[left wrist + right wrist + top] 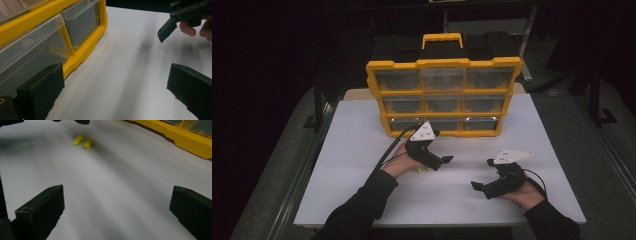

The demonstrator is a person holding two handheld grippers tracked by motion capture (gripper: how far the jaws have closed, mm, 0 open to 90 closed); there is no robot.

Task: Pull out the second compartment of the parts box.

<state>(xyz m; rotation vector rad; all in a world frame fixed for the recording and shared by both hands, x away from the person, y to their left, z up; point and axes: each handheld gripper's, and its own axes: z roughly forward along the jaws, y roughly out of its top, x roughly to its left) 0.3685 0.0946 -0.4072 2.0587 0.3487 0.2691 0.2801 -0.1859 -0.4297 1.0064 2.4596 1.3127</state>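
Observation:
A yellow organiser [443, 64] with clear drawers stands at the back of the white table [352, 150]. My left gripper [444, 161] hovers just in front of its bottom row, pointing right; in the left gripper view the left gripper [112, 82] is open over bare table, with the bottom drawers [82, 25] to its left. My right gripper [477, 186] sits lower right, pointing left, and in its own view the right gripper [117, 200] is open with nothing between the jaws. Two small yellow foam plugs [83, 141] lie ahead of it, by the left hand [399, 165].
The organiser has a yellow carry handle [442, 38] on top, and its base [192, 143] runs along the far side of the right gripper view. The table's front edge [437, 222] is close to both forearms. Dark floor surrounds the table.

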